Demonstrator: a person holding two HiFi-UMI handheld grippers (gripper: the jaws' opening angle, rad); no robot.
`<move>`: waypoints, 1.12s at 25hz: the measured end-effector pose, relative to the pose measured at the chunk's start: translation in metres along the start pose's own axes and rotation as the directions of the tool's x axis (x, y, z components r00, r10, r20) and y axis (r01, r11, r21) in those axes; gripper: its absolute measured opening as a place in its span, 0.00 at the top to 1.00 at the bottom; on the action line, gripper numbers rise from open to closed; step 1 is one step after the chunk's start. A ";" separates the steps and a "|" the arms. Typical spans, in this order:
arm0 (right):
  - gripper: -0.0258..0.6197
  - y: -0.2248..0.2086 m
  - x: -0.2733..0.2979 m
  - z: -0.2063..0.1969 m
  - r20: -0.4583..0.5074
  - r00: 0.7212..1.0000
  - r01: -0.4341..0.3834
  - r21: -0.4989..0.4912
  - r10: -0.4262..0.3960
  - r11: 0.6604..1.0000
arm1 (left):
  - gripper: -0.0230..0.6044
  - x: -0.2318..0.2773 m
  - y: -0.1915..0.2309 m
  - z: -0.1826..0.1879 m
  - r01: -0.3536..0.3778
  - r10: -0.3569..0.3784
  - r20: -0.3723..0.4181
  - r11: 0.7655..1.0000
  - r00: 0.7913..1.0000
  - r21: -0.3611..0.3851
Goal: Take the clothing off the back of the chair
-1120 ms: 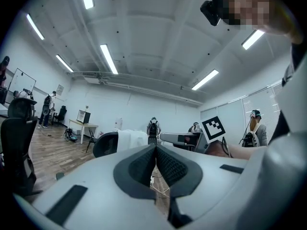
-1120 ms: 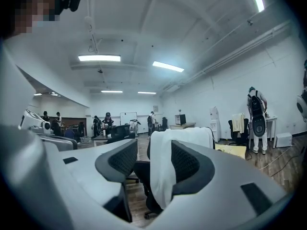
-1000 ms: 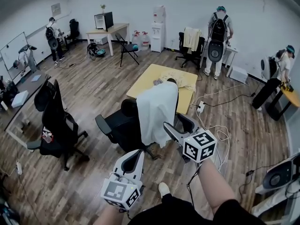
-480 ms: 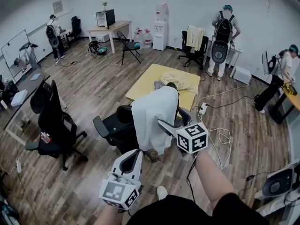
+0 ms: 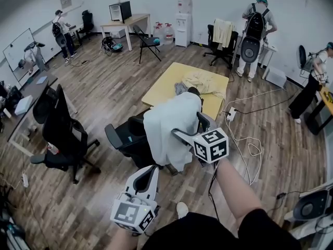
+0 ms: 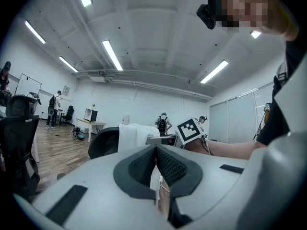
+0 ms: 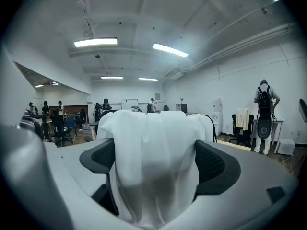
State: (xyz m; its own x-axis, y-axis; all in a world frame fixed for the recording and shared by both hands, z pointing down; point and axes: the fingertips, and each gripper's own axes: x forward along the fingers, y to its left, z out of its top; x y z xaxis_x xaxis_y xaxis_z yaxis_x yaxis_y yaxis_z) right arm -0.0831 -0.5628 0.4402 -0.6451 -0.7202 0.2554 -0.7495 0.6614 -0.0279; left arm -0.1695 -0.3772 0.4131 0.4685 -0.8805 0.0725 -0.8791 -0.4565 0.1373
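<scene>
I saw left gripper (image 5: 151,172) clenched, empty, short of the black swivel office chair (image 5: 125,139). White cloth garment (image 5: 169,132) hung over the chair's back. Right gripper (image 5: 190,129) jaws were opening, with the cloth between them, unpinched. Risk: a shallow bite could slip, or a snag could roll the chair.

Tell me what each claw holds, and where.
Nothing yet: the right claw is opening with the white garment on the chair between its jaws; the left claw is shut, empty.
</scene>
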 end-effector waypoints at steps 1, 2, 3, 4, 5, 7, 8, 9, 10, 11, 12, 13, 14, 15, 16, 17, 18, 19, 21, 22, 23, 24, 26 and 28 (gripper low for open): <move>0.16 -0.002 0.003 0.000 0.000 1.000 0.000 -0.001 0.000 1.000 | 0.93 0.002 0.001 -0.001 -0.005 0.005 -0.003 1.000 1.000 -0.003; 0.16 -0.003 0.006 0.000 0.001 1.000 0.001 0.000 -0.001 1.000 | 0.93 0.003 0.002 -0.002 -0.009 0.009 -0.006 1.000 1.000 -0.005; 0.17 -0.004 0.007 0.000 0.002 1.000 0.000 0.005 0.000 1.000 | 0.93 0.005 0.002 -0.003 -0.014 0.014 -0.010 1.000 1.000 -0.007; 0.18 -0.005 0.009 0.000 0.001 1.000 -0.005 0.011 0.005 1.000 | 0.93 0.006 0.002 -0.003 -0.018 0.018 -0.012 1.000 1.000 -0.009; 0.19 -0.004 0.012 -0.001 -0.003 1.000 -0.015 0.018 0.015 1.000 | 0.93 0.007 0.003 -0.003 -0.023 0.023 -0.015 1.000 1.000 -0.011; 0.29 0.001 0.016 -0.002 -0.014 0.999 -0.046 0.026 0.046 0.999 | 0.93 0.008 0.005 -0.005 -0.031 0.030 -0.018 0.999 0.999 -0.016; 0.33 0.003 0.017 -0.003 -0.019 0.998 -0.058 0.023 0.058 0.998 | 0.93 0.009 0.007 -0.006 -0.034 0.033 -0.019 0.999 0.999 -0.017; 0.36 0.005 0.018 -0.003 -0.023 0.998 -0.066 0.018 0.067 0.998 | 0.93 0.009 0.008 -0.006 -0.036 0.036 -0.019 0.999 0.999 -0.017; 0.43 0.005 0.019 -0.003 -0.027 0.997 -0.071 0.011 0.071 0.997 | 0.93 0.010 0.010 -0.006 -0.038 0.038 -0.019 0.999 0.999 -0.018; 0.46 0.005 0.020 -0.003 -0.031 0.997 -0.069 0.004 0.069 0.998 | 0.93 0.011 0.012 -0.006 -0.041 0.040 -0.019 0.999 0.999 -0.018; 0.50 0.003 0.020 -0.003 -0.034 0.997 -0.064 -0.002 0.064 0.998 | 0.93 0.012 0.013 -0.006 -0.042 0.042 -0.018 0.999 0.999 -0.018; 0.53 0.001 0.020 -0.003 -0.037 0.998 -0.059 -0.007 0.059 0.998 | 0.93 0.012 0.014 -0.006 -0.042 0.042 -0.017 0.999 0.999 -0.018; 0.54 -0.001 0.019 -0.003 -0.039 0.998 -0.054 -0.010 0.054 0.998 | 0.93 0.012 0.014 -0.006 -0.041 0.040 -0.016 0.999 0.999 -0.017; 0.56 -0.002 0.017 -0.003 -0.040 0.998 -0.049 -0.013 0.048 0.999 | 0.93 0.013 0.014 -0.006 -0.039 0.039 -0.015 0.999 0.999 -0.017; 0.61 -0.003 0.014 -0.003 -0.041 0.998 -0.043 -0.017 0.042 0.999 | 0.93 0.014 0.014 -0.006 -0.036 0.035 -0.014 0.999 0.999 -0.017; 0.71 -0.003 0.012 -0.003 -0.041 0.998 -0.038 -0.020 0.037 0.999 | 0.93 0.014 0.013 -0.006 -0.031 0.030 -0.012 0.999 0.999 -0.017; 0.77 -0.002 0.011 -0.003 -0.041 0.999 -0.034 -0.022 0.033 0.999 | 0.93 0.014 0.013 -0.005 -0.026 0.026 -0.012 1.000 1.000 -0.017; 0.78 -0.001 0.010 -0.002 -0.041 0.999 -0.031 -0.025 0.030 0.999 | 0.93 0.014 0.012 -0.004 -0.021 0.021 -0.011 1.000 1.000 -0.019; 0.82 0.000 0.006 -0.002 -0.038 0.999 -0.021 -0.027 0.020 0.999 | 0.93 0.014 0.009 -0.001 -0.011 0.010 -0.010 1.000 1.000 -0.020; 0.83 0.000 0.004 -0.002 -0.035 0.999 -0.016 -0.027 0.015 1.000 | 0.93 0.013 0.007 -0.001 -0.004 0.004 -0.009 1.000 1.000 -0.019; 0.84 0.001 0.001 -0.002 -0.032 0.999 -0.011 -0.024 0.010 1.000 | 0.93 0.012 0.006 0.000 0.002 -0.002 -0.008 1.000 1.000 -0.018; 0.84 0.002 -0.002 -0.002 -0.027 1.000 -0.007 -0.020 0.006 1.000 | 0.93 0.010 0.004 0.000 0.008 -0.008 -0.008 1.000 1.000 -0.017; 0.85 0.005 -0.008 -0.003 -0.017 1.000 0.003 -0.009 -0.003 1.000 | 0.93 0.004 0.003 -0.001 0.017 -0.017 -0.010 1.000 1.000 -0.013; 0.85 0.011 -0.015 -0.003 -0.006 1.000 0.012 -0.005 -0.012 1.000 | 0.93 -0.003 0.001 -0.001 0.023 -0.023 -0.010 1.000 1.000 -0.011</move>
State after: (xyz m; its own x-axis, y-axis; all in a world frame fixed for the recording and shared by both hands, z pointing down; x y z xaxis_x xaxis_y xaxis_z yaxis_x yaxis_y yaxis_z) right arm -0.0812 -0.5446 0.4395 -0.6349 -0.7269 0.2616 -0.7565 0.6536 -0.0199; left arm -0.1720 -0.3750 0.4139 0.4897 -0.8682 0.0796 -0.8670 -0.4753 0.1497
